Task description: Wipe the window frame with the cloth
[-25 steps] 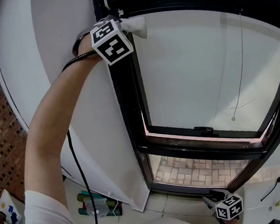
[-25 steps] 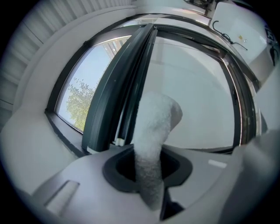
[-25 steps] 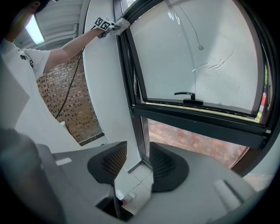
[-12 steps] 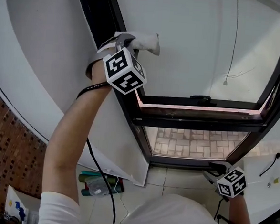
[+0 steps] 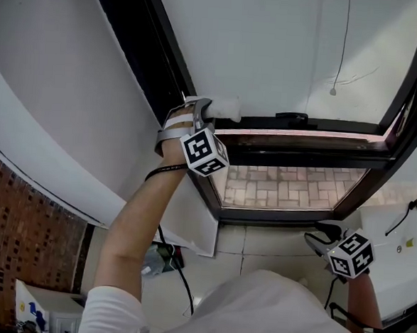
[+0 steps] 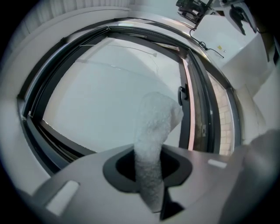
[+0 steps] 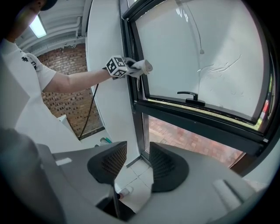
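Brick wall [image 5: 19, 227] sits far left of the window frame [image 5: 156, 48]. A pale curved wall panel [image 5: 64, 95] lies between the two and meets the frame's left upright. The bare left forearm [image 5: 137, 214] reaches up to the frame from below. The left gripper [image 5: 208, 112] is at the corner where the left upright meets the sash's bottom rail, with its marker cube [image 5: 204, 152] just below that corner. Its jaws are clamped tight on the white cloth [image 5: 227, 108]; in the left gripper view the fuzzy cloth stands up out of the closed jaws. The cloth's free end lies against that corner of the frame, over the left end of the bottom rail. A black window handle [image 5: 290, 118] is on the same rail, right of the cloth and apart from it. A thin pull cord [image 5: 343, 43] hangs before the pane inside the frame, above the handle. Pale brick paving [image 5: 285, 187] shows through the frame's lower pane. The right gripper [image 5: 323, 234] is low, below the frame's bottom right corner and well apart from the cloth. Its jaws are parted with nothing between them, and floor tile [image 7: 136, 173] shows through the gap.
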